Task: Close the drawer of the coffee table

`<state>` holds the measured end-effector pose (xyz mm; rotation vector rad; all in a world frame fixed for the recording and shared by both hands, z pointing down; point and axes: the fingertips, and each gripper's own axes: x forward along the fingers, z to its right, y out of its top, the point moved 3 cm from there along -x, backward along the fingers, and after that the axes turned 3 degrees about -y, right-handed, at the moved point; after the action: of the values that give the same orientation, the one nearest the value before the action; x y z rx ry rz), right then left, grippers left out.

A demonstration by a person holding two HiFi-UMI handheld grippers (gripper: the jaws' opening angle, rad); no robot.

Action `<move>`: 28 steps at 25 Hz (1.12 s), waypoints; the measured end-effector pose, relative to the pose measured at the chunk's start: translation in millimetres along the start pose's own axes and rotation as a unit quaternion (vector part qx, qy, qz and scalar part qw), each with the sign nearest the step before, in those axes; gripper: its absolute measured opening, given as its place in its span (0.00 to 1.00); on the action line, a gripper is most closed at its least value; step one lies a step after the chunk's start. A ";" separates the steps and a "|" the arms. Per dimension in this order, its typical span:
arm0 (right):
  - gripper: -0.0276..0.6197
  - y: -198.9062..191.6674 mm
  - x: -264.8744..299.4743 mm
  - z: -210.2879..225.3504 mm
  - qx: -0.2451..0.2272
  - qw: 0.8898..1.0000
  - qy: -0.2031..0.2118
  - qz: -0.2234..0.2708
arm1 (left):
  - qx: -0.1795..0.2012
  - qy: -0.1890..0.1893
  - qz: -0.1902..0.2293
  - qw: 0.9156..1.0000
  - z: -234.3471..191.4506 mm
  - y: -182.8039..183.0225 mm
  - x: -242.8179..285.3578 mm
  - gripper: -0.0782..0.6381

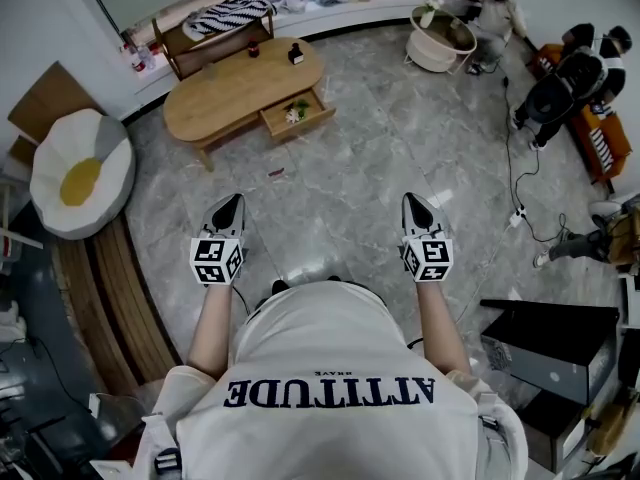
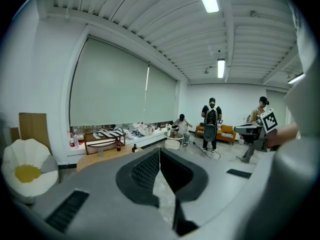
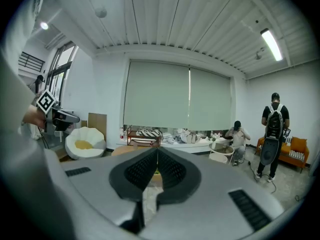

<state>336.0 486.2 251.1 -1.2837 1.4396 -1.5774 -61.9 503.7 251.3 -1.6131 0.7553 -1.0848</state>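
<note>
The oval wooden coffee table (image 1: 232, 90) stands across the marble floor, far ahead of me. Its drawer (image 1: 298, 114) is pulled out on the near right side, with small items inside. My left gripper (image 1: 234, 201) and right gripper (image 1: 412, 200) are held side by side at waist height, well short of the table, both shut with nothing in them. In the left gripper view the jaws (image 2: 159, 152) meet, and the table (image 2: 102, 157) shows behind them at the left. The right gripper view shows shut jaws (image 3: 157, 152) aimed toward the table (image 3: 120, 150).
An egg-shaped cushion seat (image 1: 80, 173) sits at the left. A wooden shelf with striped cloth (image 1: 225, 20) stands behind the table. A white round side table (image 1: 441, 38) and people (image 1: 560, 83) are at the right, with a cable (image 1: 515, 183) on the floor and black cases (image 1: 555, 353) nearby.
</note>
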 end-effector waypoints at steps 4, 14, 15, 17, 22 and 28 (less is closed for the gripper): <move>0.07 -1.9 2.4 8.0 0.006 1.000 0.004 0.003 | -0.001 0.005 -0.003 1.000 5.4 -2.3 2.9 0.14; 0.07 -9.2 -3.3 34.7 0.001 1.000 0.029 0.009 | -0.002 0.017 -0.002 1.000 39.5 -5.6 11.6 0.14; 0.07 -10.7 -4.3 38.2 0.001 0.999 0.032 0.010 | -0.003 0.018 -0.001 1.000 44.0 -5.9 12.8 0.14; 0.07 -13.5 -5.7 45.7 0.001 0.999 0.038 0.012 | -0.005 0.022 0.000 1.000 51.9 -5.6 15.4 0.14; 0.07 -20.3 -7.3 61.0 0.004 0.999 0.051 0.017 | -0.011 0.036 -0.001 0.999 65.5 -9.8 20.6 0.14; 0.07 -30.4 -6.9 83.4 0.017 0.998 0.058 0.015 | -0.013 0.040 -0.005 0.999 86.2 -13.9 30.1 0.14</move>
<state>420.8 469.6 272.5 -1.1619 1.4893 -1.6724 28.5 515.4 265.5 -1.6047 0.8190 -1.1558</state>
